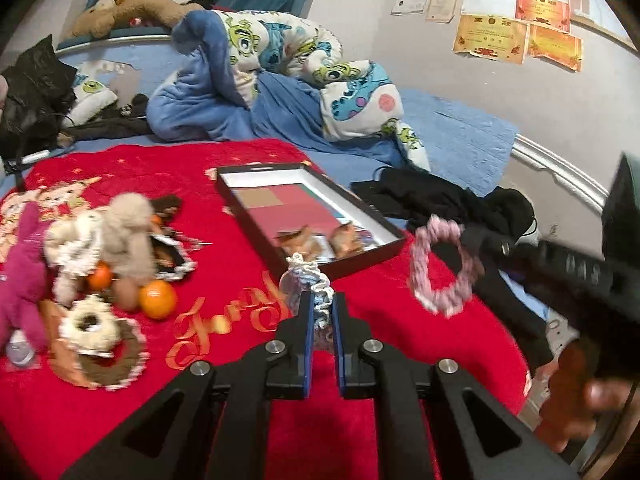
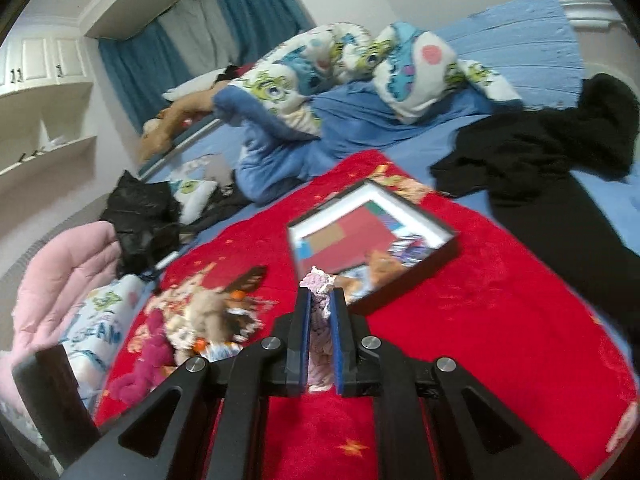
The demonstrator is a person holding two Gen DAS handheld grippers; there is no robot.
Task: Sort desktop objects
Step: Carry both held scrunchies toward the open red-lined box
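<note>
I count two scrunchies in my grippers: my left gripper point(image 1: 322, 300) is clenched on a pale blue-and-white scrunchie point(image 1: 314, 280), and my right gripper point(image 2: 320, 300) is clenched on a pink-and-white scrunchie point(image 2: 320, 284), which in the left wrist view hangs as an open ring point(image 1: 444, 268) off the right gripper's tip, above the right edge of the red blanket point(image 1: 240, 200). Both are held up over the blanket, just short of the one black shallow box point(image 1: 308, 212) with white inner walls, which lies ahead of both tools and already holds a few small items at its near end; they are too blurred for me to name. On the blanket to the left sits the unsorted pile: two oranges point(image 1: 158, 298), one partly hidden under the toys, one egg-like brown thing between them, one beige plush toy point(image 1: 128, 232), one magenta plush toy point(image 1: 24, 280), one cream fluffy scrunchie point(image 1: 90, 326) lying on a brown one with a white trim point(image 1: 120, 364), and more frilly pieces that I cannot separate. A black garment point(image 2: 540, 152) lies to the right of the box on the blue sheet, a crumpled cartoon-print duvet point(image 1: 280, 52) lies behind it, and black bags point(image 2: 140, 216) sit at the far left. Nothing stands between the grippers and the box.
</note>
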